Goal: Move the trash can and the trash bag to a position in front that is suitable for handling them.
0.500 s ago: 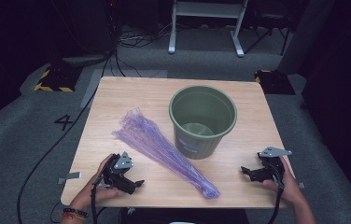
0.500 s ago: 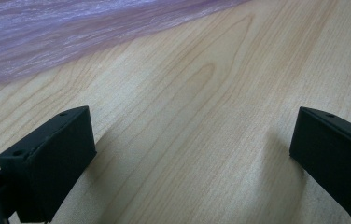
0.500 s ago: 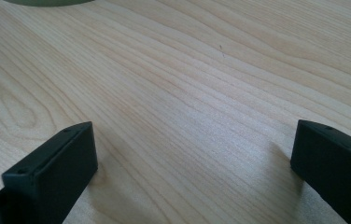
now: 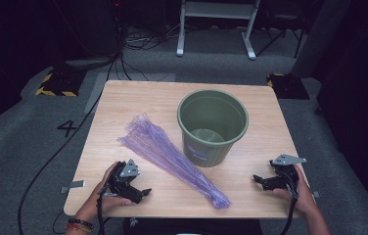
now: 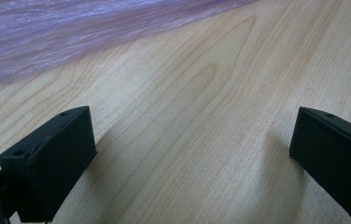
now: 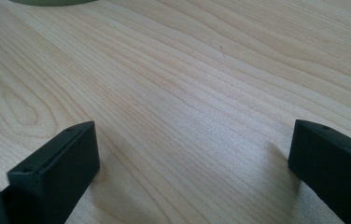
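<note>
Nearest the person, both tongs sit low on the table (image 4: pixel 123 98). Left tongs (image 4: pixel 145 192) at seven o'clock, jaws spread wide with nothing between them, aimed at the purple plastic bag (image 4: pixel 172 159) just beyond, likely lining up to pick at its narrow end. Right tongs (image 4: pixel 256 179) at five o'clock, gaping just as wide and empty, bare wood between the jaws. The bag lies flat and bunched, running from centre out toward ten o'clock. Farther back, at one o'clock, the green bin (image 4: pixel 213 126) stands upright and unlined, apparently waiting for the bag.
</note>
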{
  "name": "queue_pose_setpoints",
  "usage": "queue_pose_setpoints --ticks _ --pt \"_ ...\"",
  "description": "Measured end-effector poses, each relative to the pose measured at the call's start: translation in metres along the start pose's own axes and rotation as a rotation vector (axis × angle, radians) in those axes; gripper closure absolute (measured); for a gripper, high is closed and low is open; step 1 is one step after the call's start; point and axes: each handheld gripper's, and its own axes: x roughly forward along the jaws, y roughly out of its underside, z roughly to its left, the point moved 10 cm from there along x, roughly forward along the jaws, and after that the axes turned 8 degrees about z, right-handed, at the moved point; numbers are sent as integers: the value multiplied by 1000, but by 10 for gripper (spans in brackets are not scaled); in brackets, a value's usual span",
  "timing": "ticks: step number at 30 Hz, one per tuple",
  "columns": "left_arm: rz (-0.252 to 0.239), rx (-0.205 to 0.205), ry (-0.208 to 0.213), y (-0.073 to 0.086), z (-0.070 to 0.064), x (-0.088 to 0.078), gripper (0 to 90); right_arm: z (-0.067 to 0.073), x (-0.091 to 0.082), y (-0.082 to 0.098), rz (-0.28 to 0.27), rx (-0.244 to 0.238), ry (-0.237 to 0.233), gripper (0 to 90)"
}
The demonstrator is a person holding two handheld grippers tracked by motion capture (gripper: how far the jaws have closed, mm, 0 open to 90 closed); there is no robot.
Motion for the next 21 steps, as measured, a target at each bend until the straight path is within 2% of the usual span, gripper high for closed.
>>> queue_pose_setpoints --ticks 1,3,6,7,10,11,12,18,21 --pt "0 -1 -1 0 0 0 2 0 -1 0 -6 -4 3 70" --pt "1 -3 -3 0 0 0 3 0 -3 -2 -28 -2 10 196" --pt "0 -3 -3 0 0 0 3 3 -5 -6 -46 5 8 218" --pt "0 -3 -3 0 0 0 3 9 -9 -11 -67 -10 -7 267" --pt "0 -3 -2 0 0 0 3 27 -17 -24 -116 -38 -52 310" --pt "0 -3 -2 0 0 0 3 27 -17 -24 -116 -38 -52 310" --pt "0 -3 -3 0 0 0 3 41 -20 -31 -131 -75 -78 332" --pt "-2 -7 -7 0 0 0 6 74 -22 -41 -141 -172 -133 352" --pt "-2 -8 -7 -1 0 0 6 90 -25 -46 -162 -234 -135 365"
